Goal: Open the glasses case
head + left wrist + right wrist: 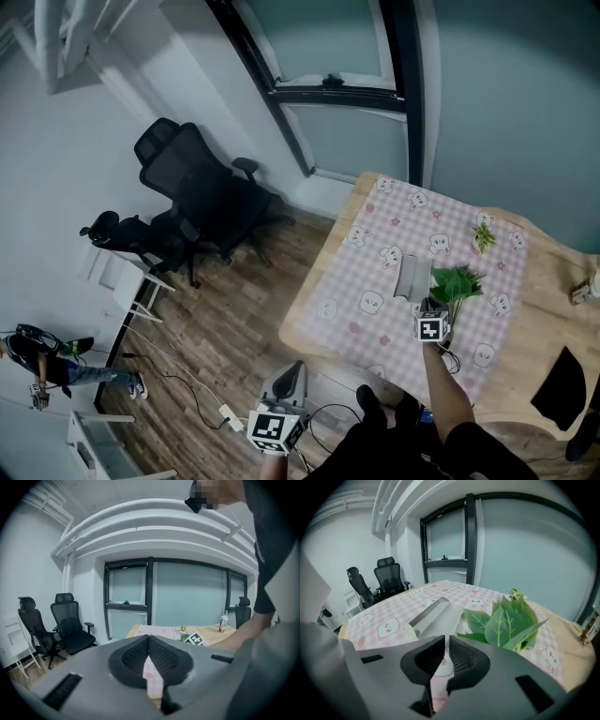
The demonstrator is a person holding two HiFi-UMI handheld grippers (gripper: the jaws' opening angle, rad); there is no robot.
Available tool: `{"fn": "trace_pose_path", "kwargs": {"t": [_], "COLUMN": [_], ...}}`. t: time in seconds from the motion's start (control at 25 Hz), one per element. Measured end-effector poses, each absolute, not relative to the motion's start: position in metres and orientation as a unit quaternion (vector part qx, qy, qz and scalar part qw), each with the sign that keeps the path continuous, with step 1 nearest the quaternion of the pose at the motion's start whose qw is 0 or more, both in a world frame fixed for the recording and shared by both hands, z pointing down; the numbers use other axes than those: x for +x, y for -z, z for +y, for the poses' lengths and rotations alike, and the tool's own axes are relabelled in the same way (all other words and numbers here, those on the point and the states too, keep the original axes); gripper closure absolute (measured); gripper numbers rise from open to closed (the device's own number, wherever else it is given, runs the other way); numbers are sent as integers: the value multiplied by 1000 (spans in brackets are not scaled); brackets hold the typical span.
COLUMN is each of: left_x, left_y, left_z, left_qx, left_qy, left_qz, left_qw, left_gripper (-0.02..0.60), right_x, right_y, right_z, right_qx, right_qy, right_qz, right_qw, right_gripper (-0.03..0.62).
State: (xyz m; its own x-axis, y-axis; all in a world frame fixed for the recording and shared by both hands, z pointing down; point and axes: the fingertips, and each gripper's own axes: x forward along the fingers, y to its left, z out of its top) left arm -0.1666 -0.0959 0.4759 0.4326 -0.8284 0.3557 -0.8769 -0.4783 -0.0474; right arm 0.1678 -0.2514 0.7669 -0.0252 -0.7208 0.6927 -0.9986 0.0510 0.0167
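Right tool (446,641), jaws a thin slit apart and empty, hovers just short of the grey glasses case (433,616) on the desk (548,281). Prodding it could slide the unbraced case or snag the leaf sprig (506,623) at its right. The left tool (149,641), closed and empty, hangs well off the desk.

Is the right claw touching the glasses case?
Cannot tell: in the right gripper view the right claw covers the near end of the glasses case, hiding any gap.
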Motion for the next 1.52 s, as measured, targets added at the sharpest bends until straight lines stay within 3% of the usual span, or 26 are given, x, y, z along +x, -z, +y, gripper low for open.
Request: {"fn": "trace_pose_path", "kwargs": {"t": [0.12,0.28,0.52,0.68,1.16,1.52], "left_x": [-171,-177,-178,-162,-147,-145], "left_y": [-464,-450,-433,-411,-398,-396], "left_z": [-104,-116,-132,-136,-138,-137], "left_qx": [841,838,839,840,855,853], "left_qy": [-160,-148,-131,-111,-103,-104], "left_qz": [-513,-523,-527,-531,-508,-511], "left_qw": [67,55,19,23,-17,-4], "left_gripper": [583,583,583,583,583,583], "right_x": [186,204,172,151,164,165], "right_y": [-725,-623,-436,-356,-332,-330], "right_z": [-242,-227,-169,-119,-86,-88], "right_qx": [658,667,621,598,608,607], "right_qy": [-230,-157,10,69,61,60], "right_qz": [-672,-709,-782,-799,-792,-793], "right_qw": [250,166,57,14,-1,2], "right_gripper": [551,565,576,577,577,577]}}
